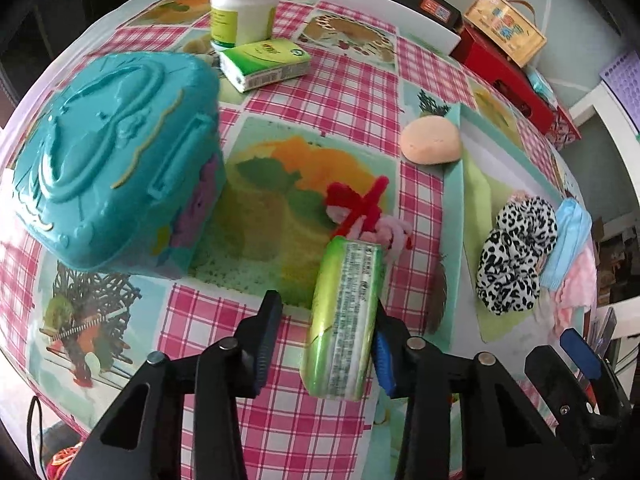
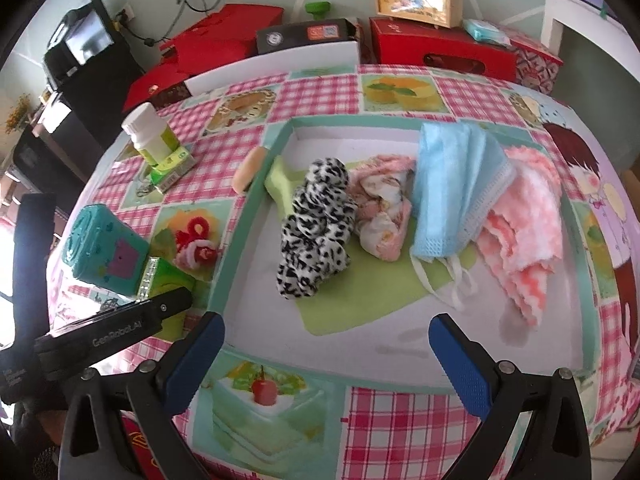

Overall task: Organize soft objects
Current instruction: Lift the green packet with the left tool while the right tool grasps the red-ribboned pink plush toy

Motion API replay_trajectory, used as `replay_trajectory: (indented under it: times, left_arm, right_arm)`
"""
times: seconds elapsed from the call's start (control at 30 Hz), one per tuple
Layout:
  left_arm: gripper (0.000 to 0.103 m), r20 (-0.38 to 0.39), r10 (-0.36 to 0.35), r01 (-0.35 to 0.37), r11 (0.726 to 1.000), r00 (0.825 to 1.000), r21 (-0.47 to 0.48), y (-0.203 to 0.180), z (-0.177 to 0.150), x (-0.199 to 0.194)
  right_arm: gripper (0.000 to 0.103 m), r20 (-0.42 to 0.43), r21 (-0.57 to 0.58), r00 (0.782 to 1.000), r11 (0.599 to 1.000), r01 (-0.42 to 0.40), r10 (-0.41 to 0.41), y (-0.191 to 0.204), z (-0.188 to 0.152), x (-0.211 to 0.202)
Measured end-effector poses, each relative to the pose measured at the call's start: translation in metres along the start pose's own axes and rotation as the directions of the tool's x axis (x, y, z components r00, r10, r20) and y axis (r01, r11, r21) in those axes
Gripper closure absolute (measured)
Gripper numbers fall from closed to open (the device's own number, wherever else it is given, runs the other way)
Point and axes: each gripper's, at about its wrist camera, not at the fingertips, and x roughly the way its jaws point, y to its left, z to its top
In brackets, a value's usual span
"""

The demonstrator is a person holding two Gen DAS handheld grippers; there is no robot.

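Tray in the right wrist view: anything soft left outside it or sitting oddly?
Yes. The peach sponge leans against the tray wall from outside, and the red-and-pink pipe-cleaner flower lies on the tablecloth left of it. The leopard scrunchie, blue mask and pink cloth are inside.

Tablecloth patterned in pink-and-white check with pale green food pictures. Tray rimmed in teal, floored white and lime green. Scrunchie printed black-and-white leopard. Face mask coloured light blue, straps white. Fluffy cloth mottled pink and white. Toy case moulded in teal. Tissue pack wrapped in green. Pipe-cleaner flower twisted red and pink. Bottle white, labelled green. Sponge peach. Tool pads blue on black.
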Motion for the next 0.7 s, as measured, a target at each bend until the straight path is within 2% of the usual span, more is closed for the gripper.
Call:
replay_trajectory:
  times: [0.27, 0.4, 0.7]
  left_arm:
    - [0.075, 0.014, -0.016, 0.017, 0.998, 1.000, -0.057, 0.009, -0.004, -0.003]
    - [0.076, 0.022, -0.021, 0.023, 0.996, 1.000, -0.088, 0.014, -0.005, -0.005]
    - [0.076, 0.037, -0.038, 0.043, 0.986, 0.999, -0.158, 0.032, -0.011, -0.015]
  right_arm:
    - [0.000, 0.064, -0.110, 0.998, 0.994, -0.014, 0.022, 0.017, 0.006, 0.002]
    - [0.000, 0.077, -0.168, 0.995, 0.985, -0.043, 0.056, 0.027, 0.011, 0.004]
    - [0.002, 0.050, -0.279, 0.991, 0.954, -0.107, 0.126, 0.051, 0.025, 0.019]
